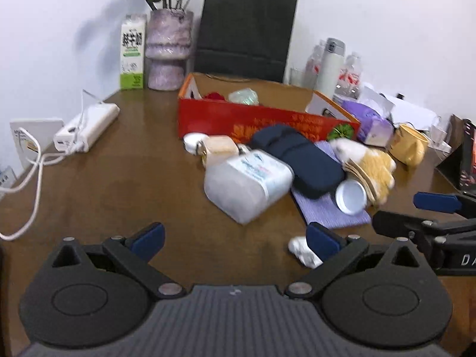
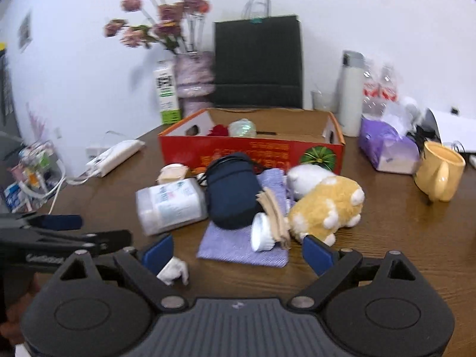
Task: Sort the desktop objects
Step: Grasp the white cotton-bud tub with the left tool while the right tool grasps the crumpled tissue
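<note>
With both your left claw (image 1: 235, 239) and right claw (image 2: 238, 251) wide and empty, approach the cluttered pile low, taking the plastic jar (image 1: 248, 183) lying before the red box (image 1: 261, 116) squarely across its sides.

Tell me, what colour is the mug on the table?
The mug is yellow; the right wrist view shows it best.

A plain white wall (image 1: 372, 15) backs the glossy brown wooden table (image 1: 125, 178) — evenly lit, soft shadows.
</note>
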`<state>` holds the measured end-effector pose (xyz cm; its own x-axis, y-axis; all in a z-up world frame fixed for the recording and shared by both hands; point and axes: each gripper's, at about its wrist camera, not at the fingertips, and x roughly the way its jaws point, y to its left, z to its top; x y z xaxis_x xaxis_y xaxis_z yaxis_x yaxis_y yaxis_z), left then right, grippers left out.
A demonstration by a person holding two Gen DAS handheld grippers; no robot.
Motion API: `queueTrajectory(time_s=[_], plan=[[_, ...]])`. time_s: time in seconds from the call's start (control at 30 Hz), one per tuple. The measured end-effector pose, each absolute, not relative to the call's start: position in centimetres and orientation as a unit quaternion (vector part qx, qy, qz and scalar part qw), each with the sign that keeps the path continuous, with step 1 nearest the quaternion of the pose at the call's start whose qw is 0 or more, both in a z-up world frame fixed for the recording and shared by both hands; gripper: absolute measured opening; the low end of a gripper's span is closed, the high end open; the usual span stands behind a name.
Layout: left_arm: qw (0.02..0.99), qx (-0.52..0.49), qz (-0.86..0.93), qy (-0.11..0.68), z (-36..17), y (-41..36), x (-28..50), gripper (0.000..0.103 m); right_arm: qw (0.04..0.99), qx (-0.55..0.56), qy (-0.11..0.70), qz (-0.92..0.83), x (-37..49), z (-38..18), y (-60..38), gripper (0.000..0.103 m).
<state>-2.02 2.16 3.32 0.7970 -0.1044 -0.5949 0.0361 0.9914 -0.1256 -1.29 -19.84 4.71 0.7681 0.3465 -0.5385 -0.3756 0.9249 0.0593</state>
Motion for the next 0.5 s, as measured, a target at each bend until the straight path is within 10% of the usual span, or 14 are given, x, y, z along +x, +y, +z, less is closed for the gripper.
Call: queueTrajectory(time_s=[0.37, 0.5], plan=[[0.948, -0.033, -0.049, 0.312, 2.2, 3.3, -3.7, 0.103, 0.931, -0.040, 0.290, 0.220, -2.9, 2.7, -18.5, 0.090], [0.956, -0.006, -0.073, 0.284, 2.3, 3.4, -1.7, 0.103, 0.916, -0.044, 0.306, 0.256, -1.6, 2.0, -17.0, 0.074]])
